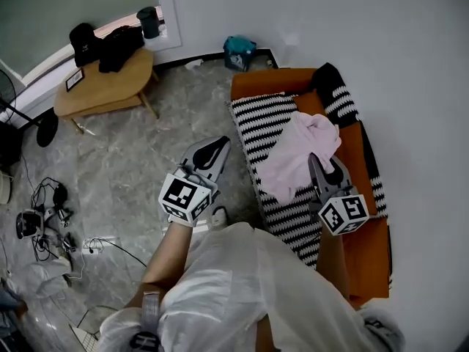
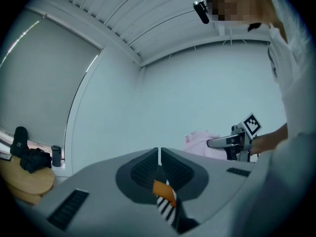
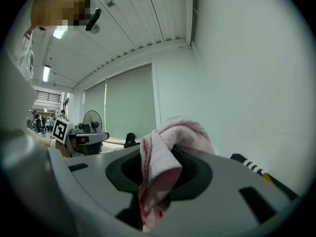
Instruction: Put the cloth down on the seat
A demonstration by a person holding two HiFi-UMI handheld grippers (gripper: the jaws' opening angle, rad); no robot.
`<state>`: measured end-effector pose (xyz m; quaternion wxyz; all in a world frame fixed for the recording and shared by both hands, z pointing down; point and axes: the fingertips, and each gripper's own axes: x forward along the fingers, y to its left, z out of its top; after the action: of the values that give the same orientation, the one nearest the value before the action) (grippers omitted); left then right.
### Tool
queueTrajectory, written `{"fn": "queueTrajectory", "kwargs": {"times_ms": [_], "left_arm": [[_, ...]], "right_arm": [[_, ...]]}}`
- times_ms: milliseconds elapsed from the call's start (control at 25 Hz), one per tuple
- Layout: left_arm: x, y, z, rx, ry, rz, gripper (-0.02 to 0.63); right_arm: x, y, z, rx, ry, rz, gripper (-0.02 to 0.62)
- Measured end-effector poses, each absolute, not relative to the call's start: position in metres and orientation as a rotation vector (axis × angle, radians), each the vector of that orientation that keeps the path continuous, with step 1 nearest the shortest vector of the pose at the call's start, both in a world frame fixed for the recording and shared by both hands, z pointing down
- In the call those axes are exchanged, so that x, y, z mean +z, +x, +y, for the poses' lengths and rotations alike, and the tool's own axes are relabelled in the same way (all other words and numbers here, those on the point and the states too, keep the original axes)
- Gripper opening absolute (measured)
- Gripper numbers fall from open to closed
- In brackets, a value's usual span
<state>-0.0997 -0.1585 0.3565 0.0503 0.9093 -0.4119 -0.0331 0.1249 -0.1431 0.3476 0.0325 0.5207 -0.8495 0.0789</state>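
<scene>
- Right gripper (image 1: 316, 160) is clamping the pink cloth (image 1: 297, 156). Its own view is showing a bunched fold pressed between the two pads, with a lobe spilling above the jaws and a tail hanging below them.
- Left gripper (image 1: 212, 149) is idling over the floor beside the sofa (image 1: 366, 259). Its jaws are standing together with nothing between them, and it is taking no part in the carry.
- Cloth position: it is hanging over the black-and-white striped seat (image 1: 256, 123), towards the backrest side and well inside the seat's outline in the head view. Whether its lower edge is touching the stripes cannot be told from above.
- Progress, as judged: the carry to the sofa is looking complete, since the cloth is sitting directly above the target. The put-down itself is not done, because the jaws are gripping the fabric and no part of it is visibly lying flat.
- Remaining, as judged: lowering until the fabric is resting on the seat, opening the jaws, and drawing the gripper clear without dragging the cloth along.
- Orientation: in the head view the cloth's long axis is running diagonally, from its crumpled upper end near the backrest down to a lower lobe pointing towards the seat's front edge and the person. The gripped point is lying partway along its right side.
</scene>
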Motion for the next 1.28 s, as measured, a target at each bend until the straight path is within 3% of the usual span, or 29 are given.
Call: {"fn": "queueTrajectory", "kwargs": {"times_ms": [680, 1280], "left_arm": [[0.397, -0.143, -0.302, -0.009, 2.686, -1.29, 0.029], [0.466, -0.067, -0.45, 0.092, 2.573, -1.27, 0.031]], "right_arm": [[0.399, 0.096, -0.345, 0.375, 1.414, -2.588, 0.121], [0.526, 0.146, -0.508, 0.553, 1.203, -2.473, 0.121]]}}
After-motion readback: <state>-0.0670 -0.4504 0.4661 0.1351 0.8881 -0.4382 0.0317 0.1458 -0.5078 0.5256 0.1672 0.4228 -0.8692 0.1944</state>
